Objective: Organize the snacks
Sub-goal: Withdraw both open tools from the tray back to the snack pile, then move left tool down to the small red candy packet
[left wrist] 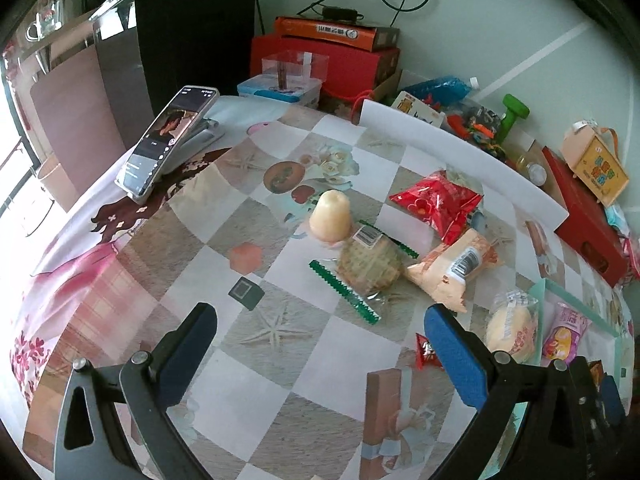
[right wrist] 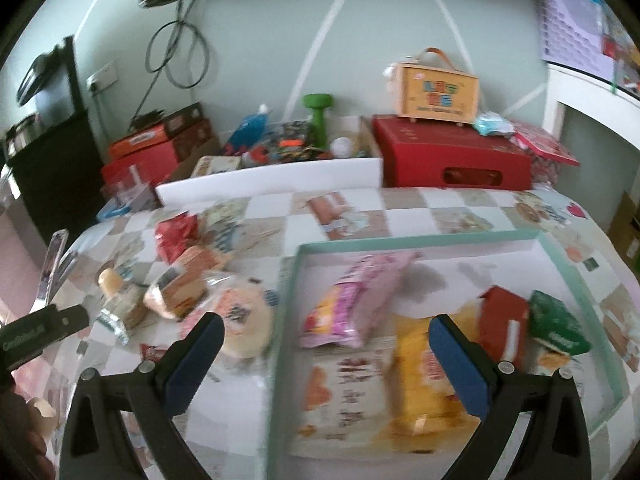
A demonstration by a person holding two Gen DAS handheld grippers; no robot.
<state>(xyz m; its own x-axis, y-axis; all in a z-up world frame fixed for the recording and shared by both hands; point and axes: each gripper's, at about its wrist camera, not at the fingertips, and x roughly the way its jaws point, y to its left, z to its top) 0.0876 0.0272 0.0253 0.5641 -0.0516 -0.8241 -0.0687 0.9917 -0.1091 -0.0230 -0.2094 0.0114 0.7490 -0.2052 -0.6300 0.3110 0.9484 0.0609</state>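
Observation:
My left gripper (left wrist: 320,340) is open above the checkered tablecloth, nothing between its fingers. Ahead of it lie a clear pack with a woven-looking cake and green edges (left wrist: 366,266), a pale jelly cup (left wrist: 331,216), a red packet (left wrist: 438,202), an orange packet (left wrist: 456,268), a round bun pack (left wrist: 510,330) and a small red candy (left wrist: 426,354). My right gripper (right wrist: 326,344) is open over the near-left wall of the mint-rimmed box (right wrist: 416,238). That box holds a pink packet (right wrist: 356,300), yellow packet (right wrist: 424,368), red carton (right wrist: 502,320) and green packet (right wrist: 558,322). The view is blurred.
A phone on a stand (left wrist: 166,142) leans at the table's left. A white board (left wrist: 460,148) runs along the back, with red boxes (right wrist: 452,156), a green dumbbell (right wrist: 318,114) and a wooden case (right wrist: 438,88) behind it. The left gripper's body (right wrist: 44,330) shows at left.

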